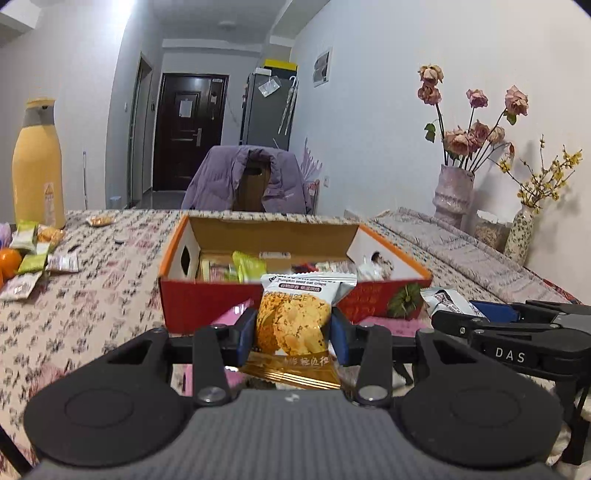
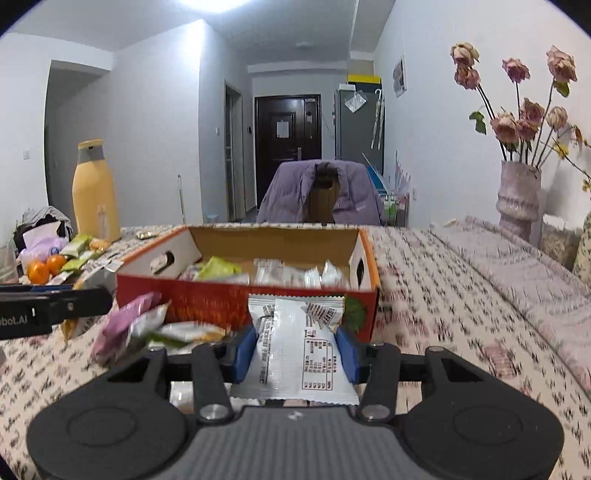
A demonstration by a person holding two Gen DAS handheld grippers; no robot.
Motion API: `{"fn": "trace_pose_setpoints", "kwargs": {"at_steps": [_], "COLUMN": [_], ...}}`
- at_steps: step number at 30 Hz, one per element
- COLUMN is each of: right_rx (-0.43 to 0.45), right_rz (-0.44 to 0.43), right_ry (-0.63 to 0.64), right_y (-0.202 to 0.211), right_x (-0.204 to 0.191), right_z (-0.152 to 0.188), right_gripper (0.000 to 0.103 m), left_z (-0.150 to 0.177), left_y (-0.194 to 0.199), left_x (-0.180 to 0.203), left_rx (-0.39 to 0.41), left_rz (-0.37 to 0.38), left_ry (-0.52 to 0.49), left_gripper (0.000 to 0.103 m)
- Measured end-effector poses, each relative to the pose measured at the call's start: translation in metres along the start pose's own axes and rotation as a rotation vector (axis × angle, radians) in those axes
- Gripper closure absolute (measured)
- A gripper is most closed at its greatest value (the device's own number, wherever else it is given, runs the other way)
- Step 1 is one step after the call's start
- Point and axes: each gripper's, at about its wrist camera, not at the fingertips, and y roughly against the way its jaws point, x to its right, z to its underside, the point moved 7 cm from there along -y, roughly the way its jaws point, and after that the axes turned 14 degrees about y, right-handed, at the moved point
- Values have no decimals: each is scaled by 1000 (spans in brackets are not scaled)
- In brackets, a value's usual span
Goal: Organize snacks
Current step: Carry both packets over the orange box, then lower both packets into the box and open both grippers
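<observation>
Pinched in left gripper (image 1: 293, 334), lower centre: pumpkin seed oat crisps packet (image 1: 291, 321). Right gripper (image 2: 295, 356) clamped on white snack packet (image 2: 299, 354), before red box (image 2: 236, 299). Slick wrappers, edge-held; may slip short of box onto surface (image 2: 424, 314).

Oat crisp packet (image 1: 291, 317): upright, pinched between blue pads, 6 o'clock of box.
White packet (image 2: 299, 350): printed back showing, likewise pinched.
Box (image 1: 207, 299): red-orange, open, holding perhaps a dozen blurred snacks.

A bright white ceiling light (image 2: 210, 5) glares at the top. The room looks evenly lit. The patterned cloth on the bench (image 2: 461, 314) is smeared with blur. Walls bend near the dark corners.
</observation>
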Motion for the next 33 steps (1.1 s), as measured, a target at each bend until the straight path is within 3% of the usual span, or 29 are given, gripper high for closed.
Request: {"fn": "trace_pose_setpoints", "kwargs": {"at_steps": [10,22,27,33], "right_rx": [28,24,61,51], "right_rz": [-23,-36,-36,-35], "right_ry": [16,45,24,26], "right_y": [-44,-112,-135,-147], "right_x": [8,10,12,14], "right_z": [-45,-80,-81,-66], "right_gripper": [56,56,56,56], "left_z": [-46,-88,-89,-75], "left_y": [-32,-100,-130,-149], "left_x": [2,-3,-14,-32], "left_rx": [47,52,61,-1], "left_rz": [-7,-15,-90,-93], "left_ry": [2,41,49,64], "left_gripper": [61,61,61,61]}}
